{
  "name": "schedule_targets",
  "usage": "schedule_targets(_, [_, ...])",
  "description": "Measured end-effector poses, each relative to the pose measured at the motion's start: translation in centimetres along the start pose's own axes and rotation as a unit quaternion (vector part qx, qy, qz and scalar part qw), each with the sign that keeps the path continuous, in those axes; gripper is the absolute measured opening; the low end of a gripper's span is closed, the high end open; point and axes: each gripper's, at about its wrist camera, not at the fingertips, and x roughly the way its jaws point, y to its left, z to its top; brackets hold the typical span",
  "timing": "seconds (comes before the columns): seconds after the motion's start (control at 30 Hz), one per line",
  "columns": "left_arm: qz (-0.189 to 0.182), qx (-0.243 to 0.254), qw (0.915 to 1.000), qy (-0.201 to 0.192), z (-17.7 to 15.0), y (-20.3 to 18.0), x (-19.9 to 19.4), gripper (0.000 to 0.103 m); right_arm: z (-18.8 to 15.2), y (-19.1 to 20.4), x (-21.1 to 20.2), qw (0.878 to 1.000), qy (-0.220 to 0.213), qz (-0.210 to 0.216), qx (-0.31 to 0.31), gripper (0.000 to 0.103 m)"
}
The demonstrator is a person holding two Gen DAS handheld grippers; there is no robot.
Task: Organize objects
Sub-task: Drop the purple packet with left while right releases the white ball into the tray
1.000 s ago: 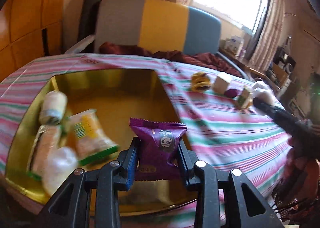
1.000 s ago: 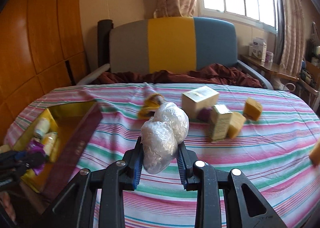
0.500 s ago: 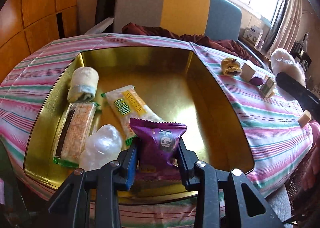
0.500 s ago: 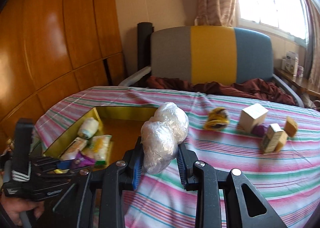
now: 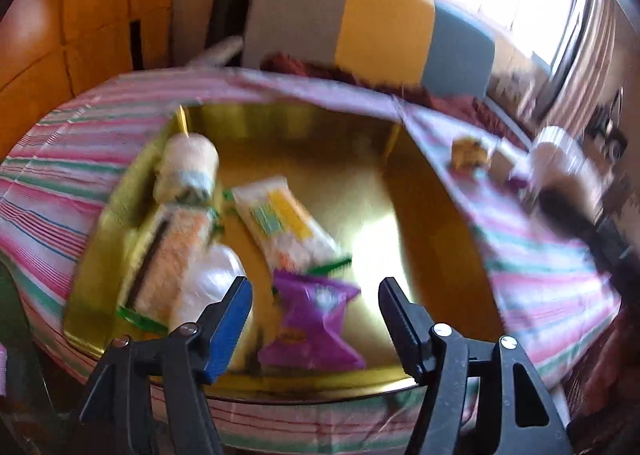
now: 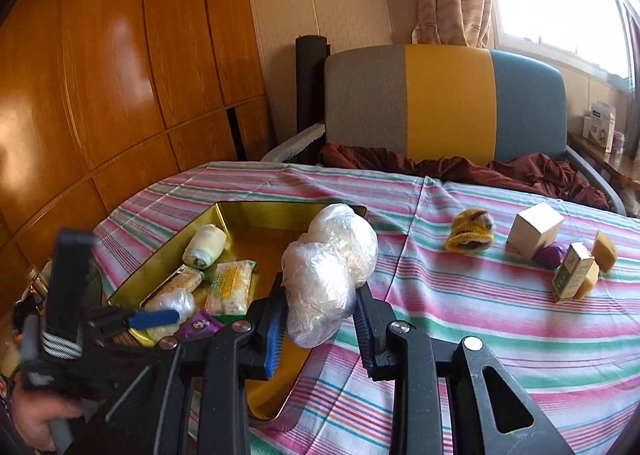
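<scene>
Opening its jaws over the gold tray point(image 5: 432, 215), the left hand-held gripper point(image 5: 316, 311) has the purple packet point(image 5: 312, 327) lying loose between its fingers, pads clear of it, at the tray's near edge. Inside the tray, beyond the packet, lie a yellow-labelled packet point(image 5: 288, 227), a long snack bar point(image 5: 176, 251), a white roll point(image 5: 188, 171) and a clear-wrapped lump point(image 5: 208, 287). The right hand-held gripper point(image 6: 320, 319) is clamped on a clear-wrapped bundle point(image 6: 328, 267), held above the tray's right side. On the striped desk point(image 6: 460, 315), well right of the tray, sit a yellow knit piece point(image 6: 472, 229), a white box point(image 6: 538, 229) and small blocks point(image 6: 604, 255)
</scene>
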Motion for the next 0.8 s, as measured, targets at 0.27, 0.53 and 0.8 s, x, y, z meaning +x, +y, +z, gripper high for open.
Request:
schedule_targets(0.27, [0.036, -0.083, 0.9924, -0.084, 1.1, 3.6, -3.1, 0.066, -0.6, 0.7, 2.1, 0.999, 0.036, 0.014, -0.003, 0.031])
schedule_targets(0.53, [0.045, -0.111, 0.99, -0.074, 0.8, 5.1, -2.9, 0.067, 1.8, 3.0, 5.6, 0.996, 0.076, 0.04, -0.024, 0.031])
schedule_targets(0.8, [0.038, -0.115, 0.9906, -0.063, 0.9, 5.1, -2.7, 0.066, 4.5, 6.1, 11.6, 0.987, 0.142, 0.066, -0.027, 0.031])
